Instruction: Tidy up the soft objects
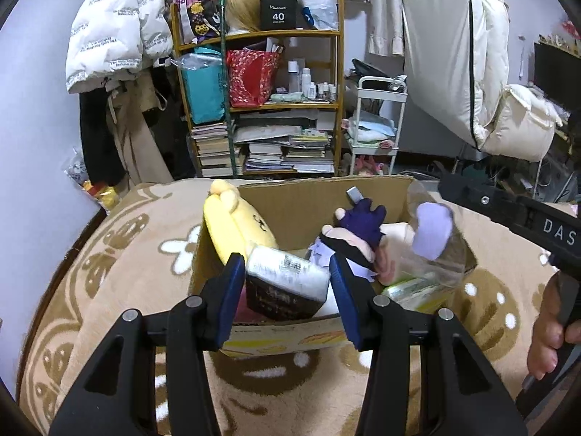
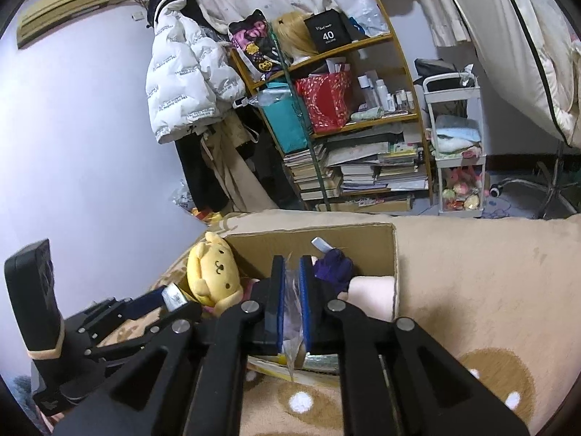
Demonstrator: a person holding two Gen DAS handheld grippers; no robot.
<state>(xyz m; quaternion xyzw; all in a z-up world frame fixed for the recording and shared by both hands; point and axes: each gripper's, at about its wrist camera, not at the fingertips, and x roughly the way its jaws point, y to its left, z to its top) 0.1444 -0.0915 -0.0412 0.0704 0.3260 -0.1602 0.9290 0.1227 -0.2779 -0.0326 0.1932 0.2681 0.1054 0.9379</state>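
Note:
A cardboard box (image 1: 319, 196) sits on a beige blanket and holds a yellow dog plush (image 1: 236, 225), a purple-haired doll (image 1: 359, 232) and other items. My left gripper (image 1: 287, 283) is shut on a dark packet with a white label (image 1: 287, 283) over the box's near side. My right gripper (image 2: 291, 290) is shut on a clear plastic bag (image 2: 292, 312) above the box (image 2: 363, 232); the bag shows in the left wrist view (image 1: 432, 247) with a lilac patch. The yellow plush (image 2: 214, 269) lies at the box's left.
A wooden shelf (image 1: 261, 101) with books, bags and bottles stands behind the bed. A white cart (image 1: 377, 123) is to its right. White jackets hang on the wall (image 1: 116, 36). The beige patterned blanket (image 1: 109, 290) surrounds the box.

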